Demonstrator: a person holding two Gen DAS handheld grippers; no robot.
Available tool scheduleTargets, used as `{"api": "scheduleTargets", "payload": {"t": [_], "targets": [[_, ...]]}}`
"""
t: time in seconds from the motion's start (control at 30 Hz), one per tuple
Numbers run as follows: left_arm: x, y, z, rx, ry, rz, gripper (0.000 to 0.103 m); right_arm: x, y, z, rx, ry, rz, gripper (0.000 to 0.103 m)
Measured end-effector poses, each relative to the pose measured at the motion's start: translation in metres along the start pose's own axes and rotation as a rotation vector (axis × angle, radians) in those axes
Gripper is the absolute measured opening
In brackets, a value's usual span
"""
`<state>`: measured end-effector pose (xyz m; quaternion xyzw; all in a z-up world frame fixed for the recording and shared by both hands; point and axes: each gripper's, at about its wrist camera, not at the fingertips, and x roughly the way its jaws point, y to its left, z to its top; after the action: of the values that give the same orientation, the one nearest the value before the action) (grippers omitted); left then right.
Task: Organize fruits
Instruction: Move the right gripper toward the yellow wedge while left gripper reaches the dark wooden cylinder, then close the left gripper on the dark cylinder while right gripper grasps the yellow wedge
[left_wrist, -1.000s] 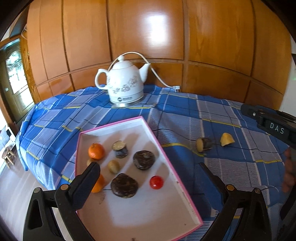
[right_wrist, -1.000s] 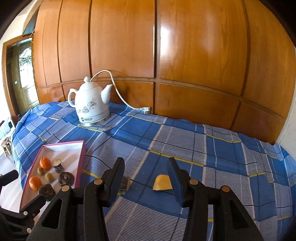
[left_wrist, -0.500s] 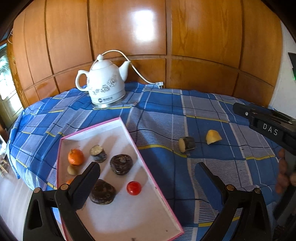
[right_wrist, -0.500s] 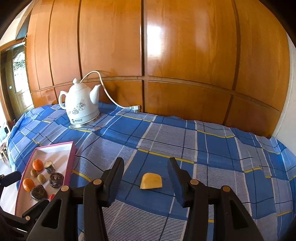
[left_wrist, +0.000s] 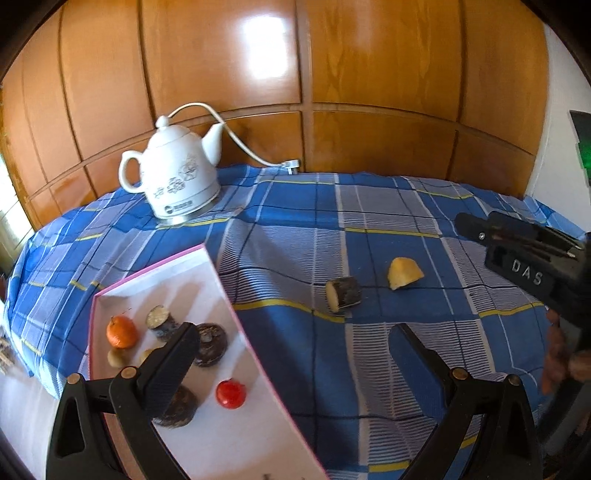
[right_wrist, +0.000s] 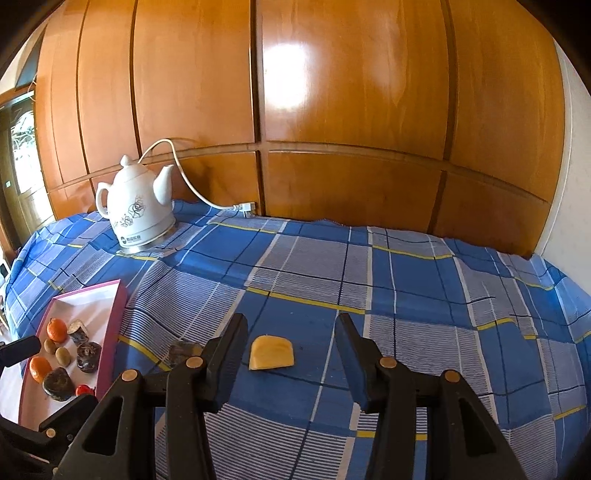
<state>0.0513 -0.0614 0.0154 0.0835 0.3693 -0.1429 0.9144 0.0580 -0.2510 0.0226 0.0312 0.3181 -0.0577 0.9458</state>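
free: cloth (right_wrist: 424, 295) right of tray (left_wrist: 207, 266) | obstacle: kettle (right_wrist: 138, 210) at back-left

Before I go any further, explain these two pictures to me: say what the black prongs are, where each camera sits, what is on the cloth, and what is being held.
The black prongs are the fingers of two hand-held grippers; a person carries one in each hand, with a camera looking forward along the fingers.

The left camera shows the left gripper, open, over the pink-edged tray that already holds small fruits. The right camera shows the right gripper, open, with the yellow fruit piece lying on the checked cloth between its fingers, not gripped.

A dark-skinned cut piece lies beside it, and a white kettle stands at the back. Nothing is held.
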Motion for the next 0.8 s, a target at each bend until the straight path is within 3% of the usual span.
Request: {"api": "scheduleTargets", "payload": {"t": [0.17, 0.33, 0.47, 0.6, 0.8], "targets": [[0.016, -0.007, 0.01, -0.006, 0.032, -0.043, 0.102, 0.014, -0.014, -0.009, 0.026, 0.048, -0.016, 0.05], [0.042, -0.002, 0.02, -0.081, 0.111, -0.096, 0.096, 0.029, -0.031, -0.027, 0.054, 0.122, -0.039, 0.05], [0.059, -0.007, 0.026, -0.07, 0.144, -0.116, 0.084, 0.04, -0.041, -0.043, 0.065, 0.176, -0.048, 0.05], [0.08, -0.015, 0.029, -0.046, 0.191, -0.133, 0.065, 0.049, -0.046, -0.055, 0.077, 0.214, -0.049, 0.05], [0.113, -0.027, 0.034, -0.047, 0.246, -0.13, 0.059, 0.055, -0.05, -0.063, 0.094, 0.241, -0.04, 0.05]]}}
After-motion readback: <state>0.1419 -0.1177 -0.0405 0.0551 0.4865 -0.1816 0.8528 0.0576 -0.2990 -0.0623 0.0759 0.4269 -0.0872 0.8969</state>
